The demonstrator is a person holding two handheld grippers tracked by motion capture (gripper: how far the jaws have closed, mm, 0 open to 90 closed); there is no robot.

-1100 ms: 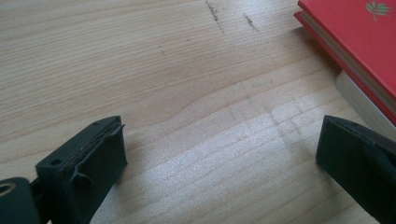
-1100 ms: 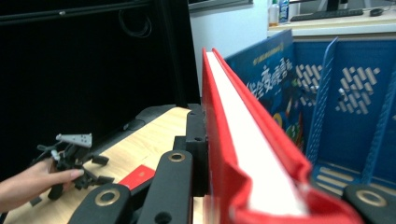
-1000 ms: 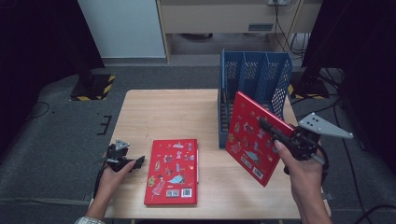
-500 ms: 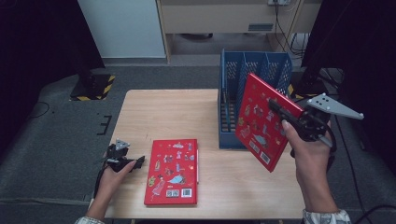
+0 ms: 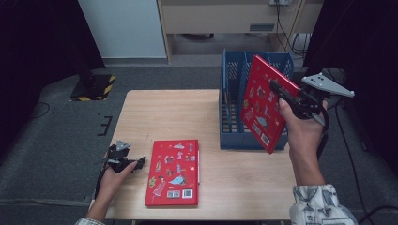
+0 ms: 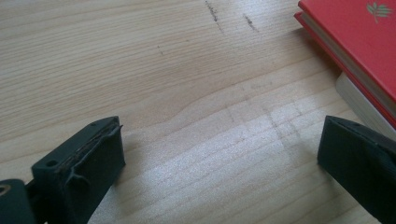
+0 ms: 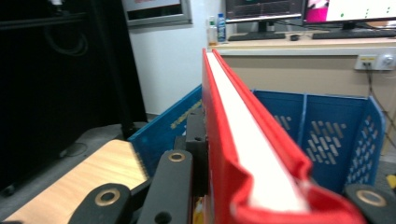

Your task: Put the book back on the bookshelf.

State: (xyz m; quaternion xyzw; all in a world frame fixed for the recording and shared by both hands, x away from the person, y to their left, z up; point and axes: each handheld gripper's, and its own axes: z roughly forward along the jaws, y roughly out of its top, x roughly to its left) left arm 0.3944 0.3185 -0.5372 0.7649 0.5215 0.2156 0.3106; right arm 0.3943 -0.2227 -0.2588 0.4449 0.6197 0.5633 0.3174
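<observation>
The red book [image 5: 262,105] in the high view is clamped upright in the right tool [image 5: 287,97], tilted over the blue file rack [image 5: 230,112], likely for slotting in; its visible compartments look empty. A second red book [image 5: 173,172] lies flat on the tabletop [image 5: 164,112] beside the resting left tool [image 5: 133,164].

Left gripper view: its jaws stand wide apart, holding nothing.

Right gripper view: jaws pinch the book's edge.
</observation>
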